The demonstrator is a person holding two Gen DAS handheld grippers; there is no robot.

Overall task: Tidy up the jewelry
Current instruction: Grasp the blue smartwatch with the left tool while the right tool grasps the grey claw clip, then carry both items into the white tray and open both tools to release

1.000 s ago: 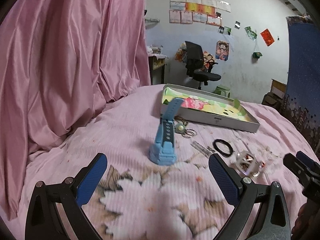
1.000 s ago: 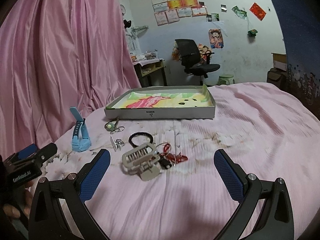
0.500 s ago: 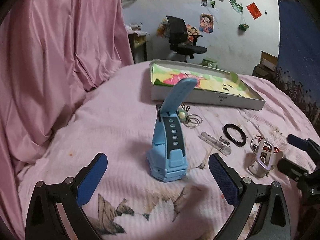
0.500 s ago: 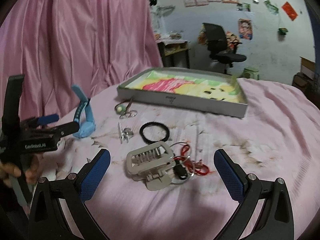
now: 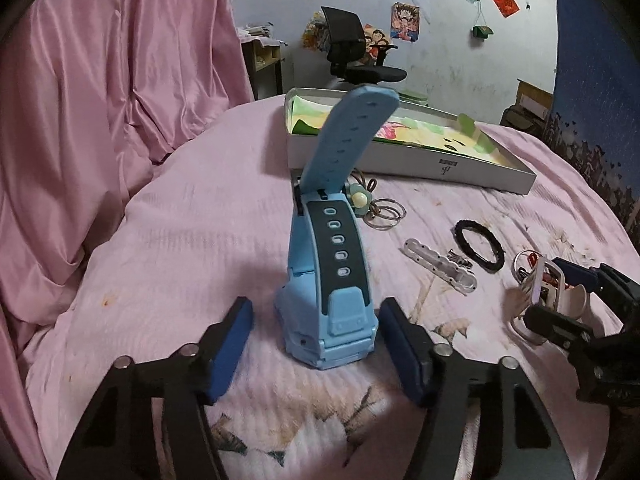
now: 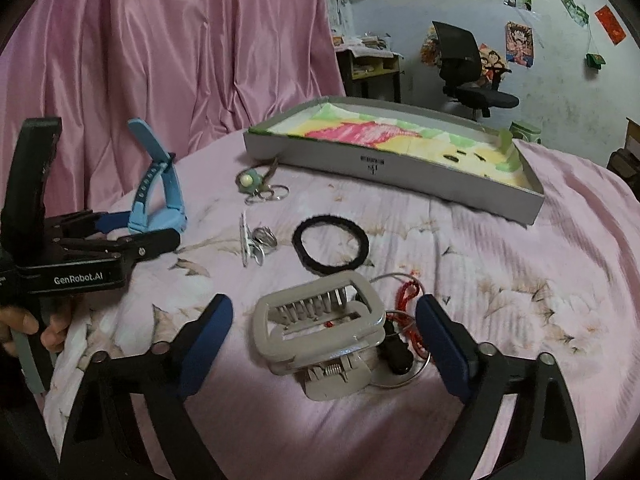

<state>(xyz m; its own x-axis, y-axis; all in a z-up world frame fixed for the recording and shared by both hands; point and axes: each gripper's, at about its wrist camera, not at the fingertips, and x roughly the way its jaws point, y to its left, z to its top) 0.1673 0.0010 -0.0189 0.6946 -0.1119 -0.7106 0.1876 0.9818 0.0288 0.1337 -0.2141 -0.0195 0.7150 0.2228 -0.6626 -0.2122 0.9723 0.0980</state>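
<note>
- Left wrist view: left gripper (image 5: 316, 320) sits low over the pink bedspread (image 5: 192, 216), its jaws closing around the base of a blue watch (image 5: 332, 280); the blue pads flank the watch body on both sides with a small gap on each, so no contact yet.
- Watch stands on its case, one strap arching up toward the tray (image 5: 440, 168).
- Right wrist view: right gripper (image 6: 324, 328) has its jaws closing as well, with a grey hair claw clip (image 6: 320, 328) lying between them; pads are clear of the clip on both sides.
- A red cord and metal ring (image 6: 408, 312) lie tangled just beside the clip, on its right.
- Black hair tie (image 6: 330, 246) lies flat beyond the clip; a small silver clip (image 6: 250, 244) is to its left.
- A keyring with a pale green charm (image 6: 256, 186) rests near the tray's front wall.
- Tray (image 6: 400, 164) is a shallow grey box with a bright printed lining, at the far side of the bedspread; none of the loose items is in it.
- A hand (image 6: 24, 328) holds the left gripper's handle at the left edge of the right wrist view.
</note>
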